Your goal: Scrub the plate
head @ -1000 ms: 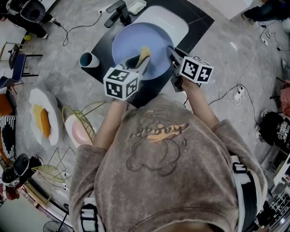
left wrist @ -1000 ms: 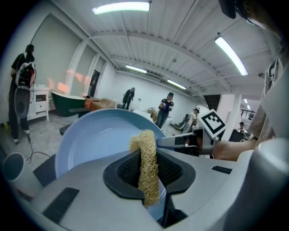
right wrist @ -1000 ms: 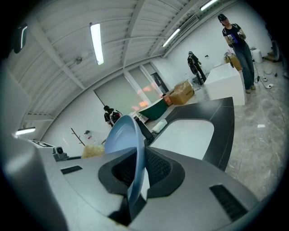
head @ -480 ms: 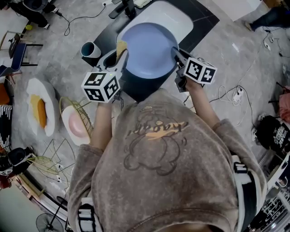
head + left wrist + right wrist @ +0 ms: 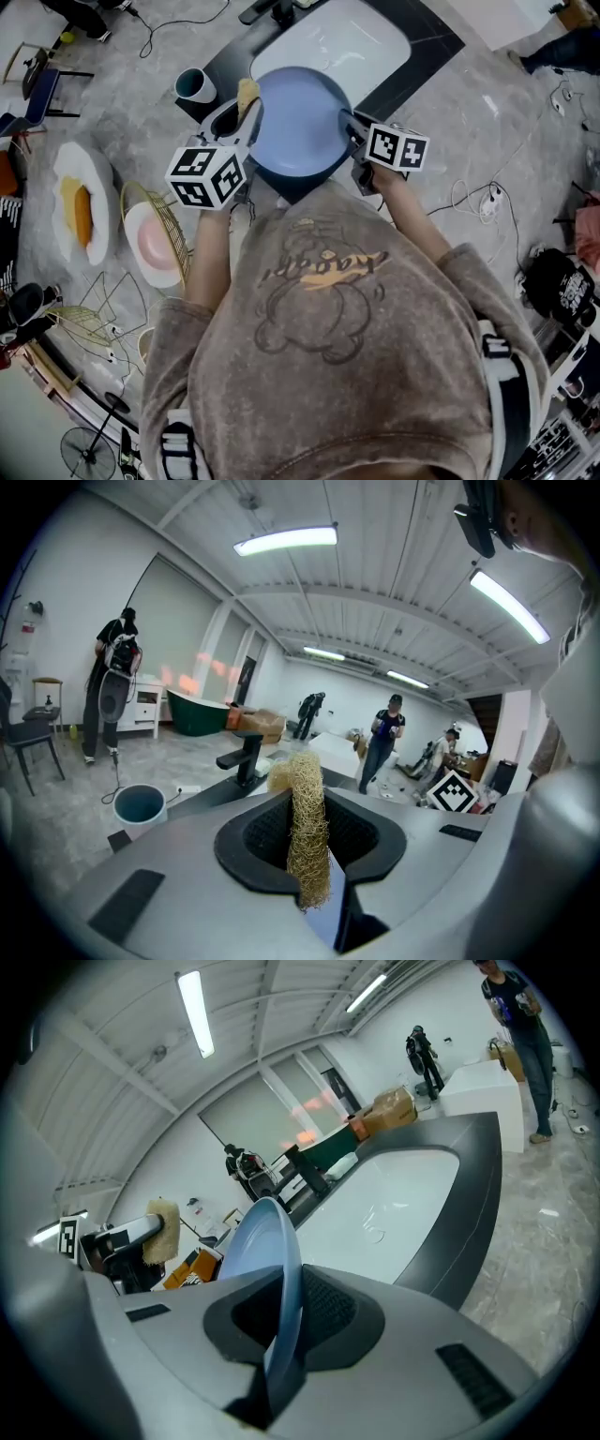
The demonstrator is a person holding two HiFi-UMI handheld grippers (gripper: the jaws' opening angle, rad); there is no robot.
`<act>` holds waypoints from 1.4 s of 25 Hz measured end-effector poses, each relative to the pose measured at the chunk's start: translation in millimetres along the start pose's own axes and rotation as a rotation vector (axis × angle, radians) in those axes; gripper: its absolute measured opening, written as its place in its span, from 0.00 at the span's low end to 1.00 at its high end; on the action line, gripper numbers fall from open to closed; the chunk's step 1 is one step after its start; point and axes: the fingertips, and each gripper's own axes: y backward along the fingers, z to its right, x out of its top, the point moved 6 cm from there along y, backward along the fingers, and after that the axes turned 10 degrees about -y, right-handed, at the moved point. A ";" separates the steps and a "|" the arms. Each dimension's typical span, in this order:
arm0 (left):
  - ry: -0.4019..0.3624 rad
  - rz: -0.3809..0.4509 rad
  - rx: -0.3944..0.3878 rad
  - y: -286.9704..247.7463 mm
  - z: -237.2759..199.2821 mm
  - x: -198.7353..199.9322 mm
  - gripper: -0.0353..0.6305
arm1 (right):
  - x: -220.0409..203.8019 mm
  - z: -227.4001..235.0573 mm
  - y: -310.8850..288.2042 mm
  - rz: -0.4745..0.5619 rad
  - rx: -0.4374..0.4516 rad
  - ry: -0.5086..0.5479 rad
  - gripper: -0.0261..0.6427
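Observation:
A light blue plate (image 5: 300, 122) hangs over the black counter edge, below the white sink. My right gripper (image 5: 349, 124) is shut on its right rim; in the right gripper view the plate (image 5: 265, 1241) stands on edge between the pads. My left gripper (image 5: 240, 112) is shut on a yellow loofah sponge (image 5: 247, 94) at the plate's left rim; I cannot tell whether it touches. In the left gripper view the loofah sponge (image 5: 307, 832) sticks up between the pads. From the right gripper view the sponge (image 5: 160, 1227) sits left of the plate.
A white sink basin (image 5: 347, 42) is set in the black counter (image 5: 431, 37), with a dark faucet (image 5: 272, 9) at its far side. A teal cup (image 5: 195, 86) stands left of the plate. A wire rack holds a pink plate (image 5: 155, 246); a white dish (image 5: 89, 248) lies further left.
My left gripper has carried the sponge from the middle of the plate leftward to its left rim. The right gripper has kept its hold on the plate.

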 end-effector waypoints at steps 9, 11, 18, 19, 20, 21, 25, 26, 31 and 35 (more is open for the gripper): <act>0.014 -0.001 0.042 20.5 2.5 -11.7 0.17 | -42.0 14.0 -29.6 -0.112 -0.002 -0.023 0.09; 0.016 -0.001 0.052 24.1 3.2 -13.2 0.17 | -47.7 17.1 -34.7 -0.135 -0.013 -0.015 0.10; 0.030 -0.004 0.077 35.4 4.2 -20.8 0.17 | -59.9 29.0 -45.6 -0.180 -0.062 0.031 0.09; 0.031 -0.005 0.081 37.2 4.1 -21.8 0.17 | -60.9 30.8 -46.2 -0.185 -0.077 0.049 0.08; 0.032 -0.006 0.084 38.8 4.0 -22.7 0.17 | -61.9 32.1 -46.5 -0.190 -0.093 0.072 0.08; 0.034 -0.006 0.086 40.3 3.8 -23.5 0.17 | -62.6 32.8 -46.8 -0.195 -0.109 0.098 0.08; 0.038 -0.005 0.089 41.0 3.0 -25.1 0.17 | -62.4 33.5 -50.4 -0.212 -0.156 0.182 0.10; 0.039 -0.006 0.087 39.8 3.1 -25.2 0.17 | -61.7 34.1 -51.4 -0.215 -0.164 0.193 0.10; 0.042 -0.008 0.073 34.8 3.9 -23.6 0.17 | -56.8 37.9 -54.5 -0.223 -0.199 0.215 0.18; 0.037 -0.007 0.057 30.9 4.7 -21.9 0.17 | -40.6 33.0 -49.8 -0.167 -0.195 0.235 0.19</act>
